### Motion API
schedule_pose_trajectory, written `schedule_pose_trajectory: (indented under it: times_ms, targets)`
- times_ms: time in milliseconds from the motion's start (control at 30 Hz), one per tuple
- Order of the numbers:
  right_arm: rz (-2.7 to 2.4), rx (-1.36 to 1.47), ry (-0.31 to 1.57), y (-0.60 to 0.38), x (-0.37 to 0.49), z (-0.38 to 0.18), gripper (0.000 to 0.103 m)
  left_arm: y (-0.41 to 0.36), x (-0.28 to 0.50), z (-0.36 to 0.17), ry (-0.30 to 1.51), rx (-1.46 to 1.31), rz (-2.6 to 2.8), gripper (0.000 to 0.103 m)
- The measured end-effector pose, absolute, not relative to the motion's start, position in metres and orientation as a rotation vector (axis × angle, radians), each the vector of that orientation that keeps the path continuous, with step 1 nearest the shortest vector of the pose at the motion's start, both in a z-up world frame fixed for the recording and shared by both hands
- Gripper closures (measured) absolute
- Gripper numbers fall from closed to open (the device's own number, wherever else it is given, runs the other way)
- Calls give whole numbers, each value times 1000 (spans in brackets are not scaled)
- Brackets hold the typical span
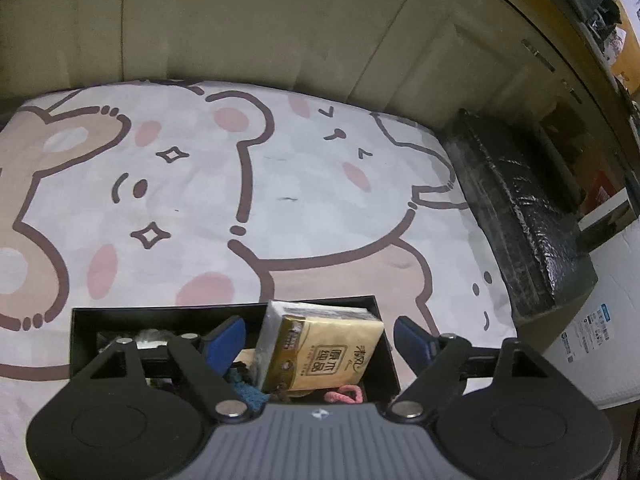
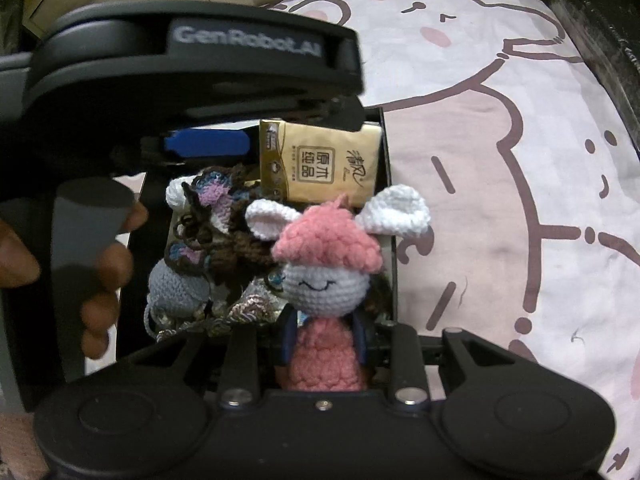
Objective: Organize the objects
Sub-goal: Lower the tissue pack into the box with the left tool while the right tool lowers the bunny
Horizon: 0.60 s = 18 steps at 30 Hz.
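The right gripper (image 2: 325, 344) was clamped on a pink-and-white crocheted mouse doll (image 2: 324, 280) over the black open box (image 1: 82, 332), ready for lowering beside the gold tissue pack (image 1: 324, 354), which the left gripper (image 1: 320, 340) straddled, jaws apart

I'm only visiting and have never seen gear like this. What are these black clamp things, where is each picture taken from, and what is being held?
There is no robot here: a person holds a two-fingered grabbing tool in each hand, and each tool carries a wide-angle camera that looks along its fingers. One picture comes from the left tool, the other from the right tool. Both look down at a black box standing on a cartoon-bear bedsheet. The box holds a gold tissue pack and several small crocheted toys. The left tool's blue-padded jaws stand open on either side of the tissue pack without pressing it. The right tool is shut on a pink-and-white crocheted doll, held at its body over the box. The person's fingers on the left tool's handle show in the right picture.
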State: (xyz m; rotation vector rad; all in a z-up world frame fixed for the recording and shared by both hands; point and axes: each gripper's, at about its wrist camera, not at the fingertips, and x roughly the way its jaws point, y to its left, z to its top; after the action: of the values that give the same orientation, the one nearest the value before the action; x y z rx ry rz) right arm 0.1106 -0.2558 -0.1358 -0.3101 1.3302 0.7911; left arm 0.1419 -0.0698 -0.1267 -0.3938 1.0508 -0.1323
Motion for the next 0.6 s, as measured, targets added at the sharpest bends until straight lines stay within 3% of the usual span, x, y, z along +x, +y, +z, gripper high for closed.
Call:
schedule_pose_trajectory:
  times_ms: [33,167,300,367,600]
  targets:
    - [791,-311,1331,-256,110,-136,73,-69,142,-125,1050,-394,-134,24]
    - [795,-311,1333,-256,110,-134,72,-71,142,-118,1015,-362,-154,49]
    - [798,-297,1337,-259,113,-132,70,-72,146,-120,1009,-320,-156,60]
    - [800,-296,1333,-259,113,-130,70,-69,148,-126,1023,-309,-142,71]
    - [798,-275,1331,-261,114,-124,70,-68,151,-143,1092,-284,-137,75]
